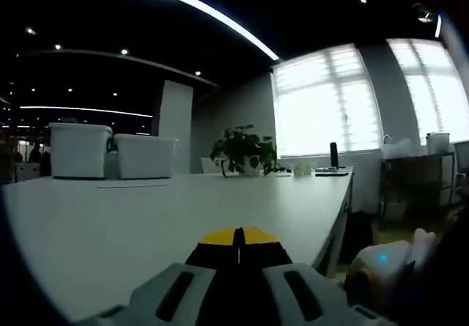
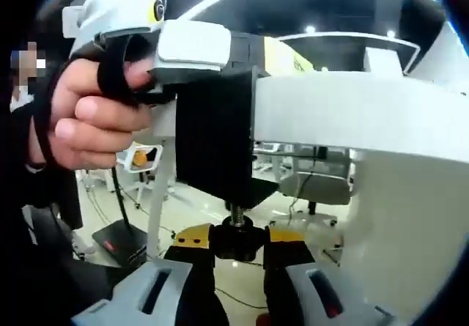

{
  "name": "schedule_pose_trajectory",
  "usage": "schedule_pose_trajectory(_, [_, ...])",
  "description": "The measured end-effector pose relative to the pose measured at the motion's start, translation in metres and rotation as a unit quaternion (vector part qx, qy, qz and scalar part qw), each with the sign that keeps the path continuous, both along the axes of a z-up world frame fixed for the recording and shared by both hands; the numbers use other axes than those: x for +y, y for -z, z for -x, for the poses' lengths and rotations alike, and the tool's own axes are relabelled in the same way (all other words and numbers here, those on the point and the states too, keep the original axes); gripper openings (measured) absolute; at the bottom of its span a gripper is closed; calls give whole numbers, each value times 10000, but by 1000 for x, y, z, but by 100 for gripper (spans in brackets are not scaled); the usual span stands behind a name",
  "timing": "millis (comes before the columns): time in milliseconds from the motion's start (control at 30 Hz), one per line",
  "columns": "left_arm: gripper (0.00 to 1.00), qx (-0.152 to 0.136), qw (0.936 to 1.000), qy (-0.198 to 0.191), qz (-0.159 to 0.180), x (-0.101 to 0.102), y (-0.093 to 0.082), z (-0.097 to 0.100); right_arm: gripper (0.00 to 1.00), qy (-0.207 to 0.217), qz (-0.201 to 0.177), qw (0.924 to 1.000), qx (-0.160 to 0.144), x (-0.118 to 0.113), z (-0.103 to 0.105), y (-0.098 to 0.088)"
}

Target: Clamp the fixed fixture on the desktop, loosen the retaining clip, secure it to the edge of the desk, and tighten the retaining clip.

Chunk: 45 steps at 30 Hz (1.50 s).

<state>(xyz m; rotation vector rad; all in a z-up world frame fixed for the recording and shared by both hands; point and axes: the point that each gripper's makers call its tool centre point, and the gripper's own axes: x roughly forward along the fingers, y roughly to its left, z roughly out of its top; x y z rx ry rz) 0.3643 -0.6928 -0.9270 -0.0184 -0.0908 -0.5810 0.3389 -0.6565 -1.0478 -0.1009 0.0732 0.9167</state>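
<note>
Right gripper point(image 2: 238, 244) jaws are pinching the knob point(image 2: 237, 236) at six o'clock, its screw running upright beneath the black fixture point(image 2: 214, 139) straddling the desk edge point(image 2: 352, 110). Left gripper point(image 1: 236, 239) jaws are pressing together over the desktop point(image 1: 146, 216), bins point(image 1: 110, 150) standing at ten o'clock.

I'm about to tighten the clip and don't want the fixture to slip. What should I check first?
1. Black fixture straddles the desk edge: ok, it hangs from the desktop down past the underside.
2. Left gripper steadies the fixture from above: ok, jaws closed.
3. Right gripper is on the screw knob: ok, a jaw on either side.
4. Screw pressed firmly against the desk's underside: cannot tell, the contact is hidden.
</note>
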Motion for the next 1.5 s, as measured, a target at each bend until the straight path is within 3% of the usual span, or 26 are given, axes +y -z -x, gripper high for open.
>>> schedule_pose_trajectory(33, [1, 15, 10000, -3, 4, 0, 0, 0, 22, -266, 48, 9996, -100, 2, 1, 0])
schedule_pose_trajectory(100, [1, 22, 10000, 2, 7, 0, 0, 0, 22, -792, 8, 9969, -9, 4, 7, 0])
schedule_pose_trajectory(167, [1, 24, 10000, 13, 5, 0, 0, 0, 22, -1070, 110, 9941, -136, 5, 4, 0])
schedule_pose_trajectory(233, [1, 15, 10000, 23, 2, -1, 0, 0, 22, -1161, 62, 9932, -82, 0, -8, 4])
schedule_pose_trajectory(367, [1, 23, 10000, 50, 8, -1, 0, -1, 22, -1493, -148, 9886, -90, 3, -4, 5])
schedule_pose_trajectory(467, [1, 28, 10000, 57, 11, -2, 0, -1, 23, -1635, -162, 9859, -313, 4, -2, 0])
schedule_pose_trajectory(633, [1, 34, 10000, 44, 12, -2, 1, -3, 23, -1583, -123, 9869, -288, 7, 3, 1])
schedule_pose_trajectory(833, [1, 37, 10000, 59, 15, -3, 1, -3, 26, -844, 252, 9961, -28, -2, 9, 5])
schedule_pose_trajectory(967, [1, 29, 10000, 81, 13, -3, 1, -3, 38, 152, 1066, 9941, 134, -17, 12, 24])
schedule_pose_trajectory(1033, [1, 18, 9999, 114, 10, -4, 0, -2, 36, 631, 1155, 9913, -6, -20, 12, 21])
schedule_pose_trajectory(1067, [1, 14, 9999, 135, 9, -4, 0, -2, 31, 872, 1255, 9881, -174, -24, 15, 16])
schedule_pose_trajectory(1100, [1, 9, 9999, 148, 9, -4, 0, -2, 26, 842, 1352, 9859, -516, -22, 20, 9])
schedule_pose_trajectory(1133, [1, 1, 9999, 162, 5, -5, 0, -2, 23, 942, 1310, 9854, -543, -22, 24, 6])
schedule_pose_trajectory(1233, [1, -6, 9998, 198, 4, -5, -1, -1, 27, 1754, 837, 9808, -167, -31, 24, 3])
schedule_pose_trajectory(1300, [1, -9, 9998, 212, 2, -5, -1, -1, 34, 2041, 834, 9751, -236, -34, 24, -2])
schedule_pose_trajectory(1500, [1, -29, 9997, 243, -3, -5, -1, -1, 35, 2387, 381, 9703, 39, -24, 14, -6])
